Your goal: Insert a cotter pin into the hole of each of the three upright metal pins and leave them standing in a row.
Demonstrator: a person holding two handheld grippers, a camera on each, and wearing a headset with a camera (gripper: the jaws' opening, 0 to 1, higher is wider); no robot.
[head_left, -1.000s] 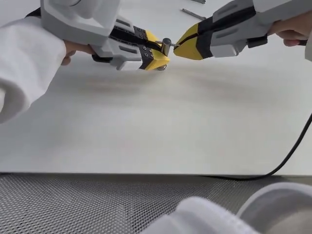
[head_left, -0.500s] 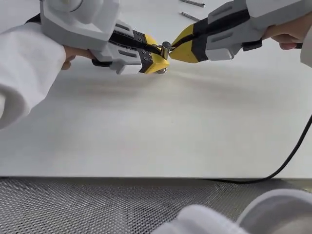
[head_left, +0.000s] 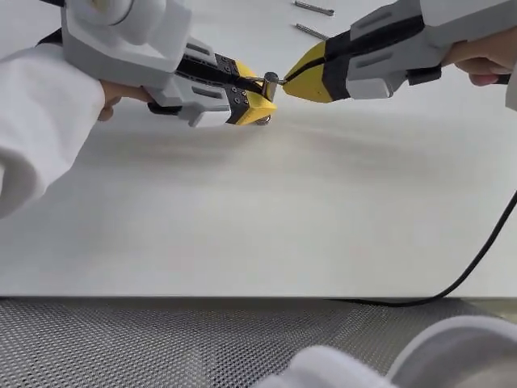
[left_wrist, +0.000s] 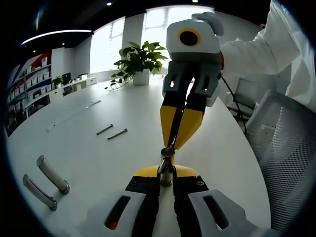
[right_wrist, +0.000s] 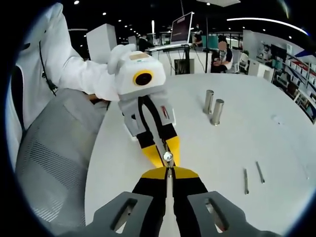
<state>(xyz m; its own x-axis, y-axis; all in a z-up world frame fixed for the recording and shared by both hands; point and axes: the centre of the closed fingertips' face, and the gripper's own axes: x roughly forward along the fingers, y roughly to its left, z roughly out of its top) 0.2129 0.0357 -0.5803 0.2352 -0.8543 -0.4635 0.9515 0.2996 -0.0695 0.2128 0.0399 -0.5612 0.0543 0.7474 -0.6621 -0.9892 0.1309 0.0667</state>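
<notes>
Nearest, upper left of the head view: my left gripper [head_left: 258,99], jaws clamped on a metal pin [head_left: 271,81], long axis upright off the table [head_left: 258,202]. Touching it from the right: my right gripper [head_left: 297,75], jaws pinched nearly closed on a cotter pin [left_wrist: 170,147], axis level, tip at the pin's head. The hole lies leftward of these jaws. Farthest, top edge: spare cotter pins [head_left: 312,31].

Head view overhead; opposed gripper views closely share the pin [left_wrist: 167,167].
</notes>
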